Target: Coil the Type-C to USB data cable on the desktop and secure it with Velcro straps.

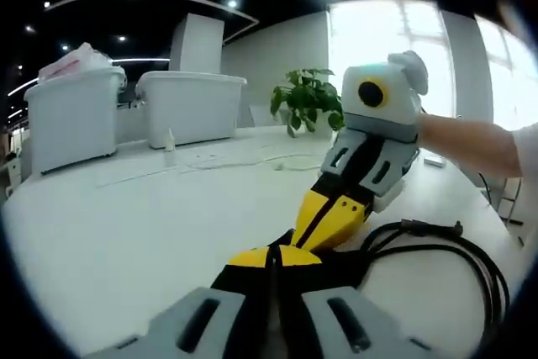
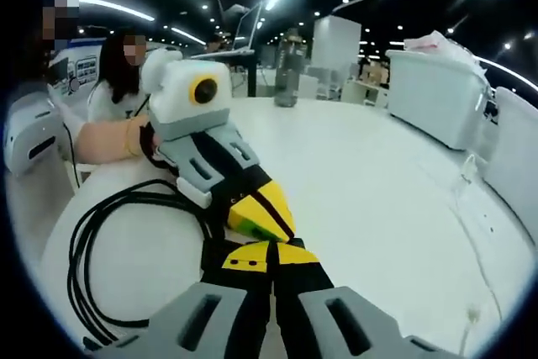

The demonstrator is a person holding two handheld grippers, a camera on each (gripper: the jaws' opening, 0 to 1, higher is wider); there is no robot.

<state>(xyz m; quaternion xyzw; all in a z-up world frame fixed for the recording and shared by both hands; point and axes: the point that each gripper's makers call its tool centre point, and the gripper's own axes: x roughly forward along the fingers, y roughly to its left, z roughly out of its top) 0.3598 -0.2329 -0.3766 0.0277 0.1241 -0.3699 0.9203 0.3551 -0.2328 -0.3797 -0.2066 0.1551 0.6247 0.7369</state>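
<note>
Cable is already gathered into a loose multi-turn coil flat on the counter; in the right gripper view the same coil lies left of my grippers. I can't make out any Velcro strap around it, so my read: coiling mostly done, securing still left. One connector end sits on top of the loops, not tucked in.

Taking the coil as landmark, left to right:

- Left gripper: tips at the coil's inner edge, jaws pressed together. Looks like they pinch the bundle where the strands converge, but the contact is hidden behind the yellow tips, so I can't tell for sure.
- Right gripper: jaws also pressed together, tips meeting the left gripper's nose-to-nose at that same spot on the coil. Same caveat about what's between them.

Pose: both grippers low, angled down onto the counter, pointing at each other. My bare forearm extends behind the right gripper, above the coil.

Well beyond the coil: white bins, a potted plant, a thin white cable.
</note>
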